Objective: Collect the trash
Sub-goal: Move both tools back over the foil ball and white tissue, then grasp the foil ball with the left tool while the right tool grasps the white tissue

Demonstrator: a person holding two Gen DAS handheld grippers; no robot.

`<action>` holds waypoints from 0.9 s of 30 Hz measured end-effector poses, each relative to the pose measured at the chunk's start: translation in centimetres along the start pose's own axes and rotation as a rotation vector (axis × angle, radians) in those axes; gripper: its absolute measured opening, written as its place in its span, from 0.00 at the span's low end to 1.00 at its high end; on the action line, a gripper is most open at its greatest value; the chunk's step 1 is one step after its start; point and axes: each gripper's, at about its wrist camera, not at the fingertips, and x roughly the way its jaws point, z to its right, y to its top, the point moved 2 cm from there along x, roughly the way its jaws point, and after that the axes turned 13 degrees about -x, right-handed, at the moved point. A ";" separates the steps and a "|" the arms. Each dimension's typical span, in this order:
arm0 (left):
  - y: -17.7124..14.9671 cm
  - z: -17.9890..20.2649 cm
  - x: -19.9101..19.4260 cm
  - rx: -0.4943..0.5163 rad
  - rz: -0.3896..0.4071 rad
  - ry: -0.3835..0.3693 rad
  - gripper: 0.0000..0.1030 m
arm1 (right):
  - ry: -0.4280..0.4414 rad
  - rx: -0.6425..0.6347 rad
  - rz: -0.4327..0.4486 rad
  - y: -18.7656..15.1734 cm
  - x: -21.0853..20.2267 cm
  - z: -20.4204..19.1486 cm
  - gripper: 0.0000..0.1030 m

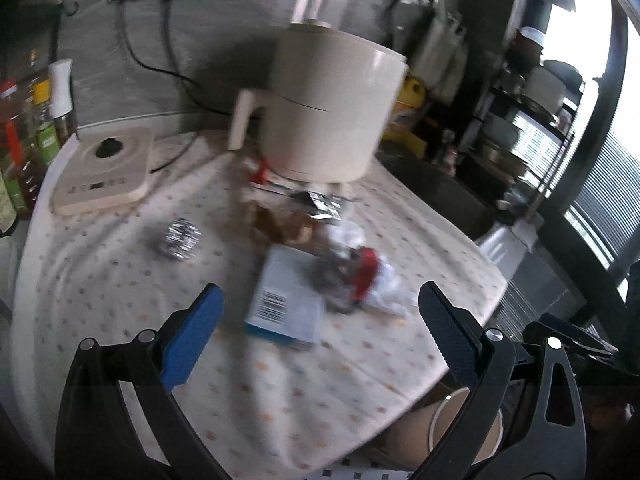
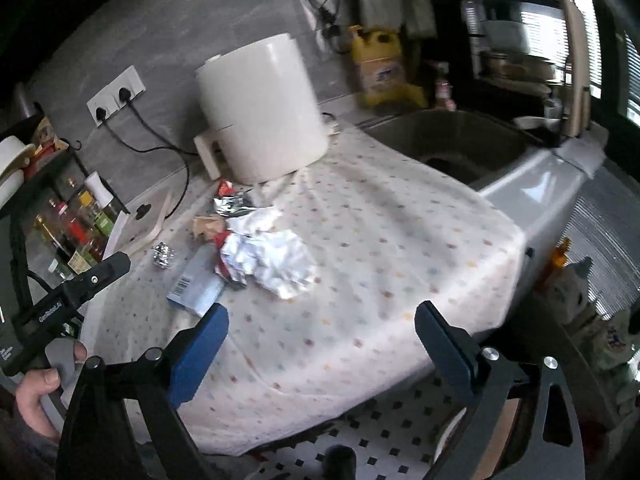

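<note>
A: Status? Both tools over dotted cloth (image 2: 380, 240), nothing picked up yet. Left gripper (image 1: 320, 312) spread wide, empty; right gripper (image 2: 320, 332) likewise released.

B: Trash sits mid-cloth: crumpled white paper (image 2: 276, 264), blue-white box (image 1: 286, 300), foil ball (image 1: 180, 238), near cream pot (image 1: 328, 108).

A: Approach step, I judge. Next: descend, close on paper

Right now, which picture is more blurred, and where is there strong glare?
Left wrist view: more motion blur, smearing the white pot and crumpled paper; the window at upper right is blown out. Right wrist view: sharper, the foil ball is crisp; fisheye bends the edges.
</note>
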 end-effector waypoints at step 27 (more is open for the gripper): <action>6.8 -11.8 9.9 -0.054 -0.095 0.045 0.83 | -0.117 0.013 -0.234 3.3 14.2 -3.5 0.56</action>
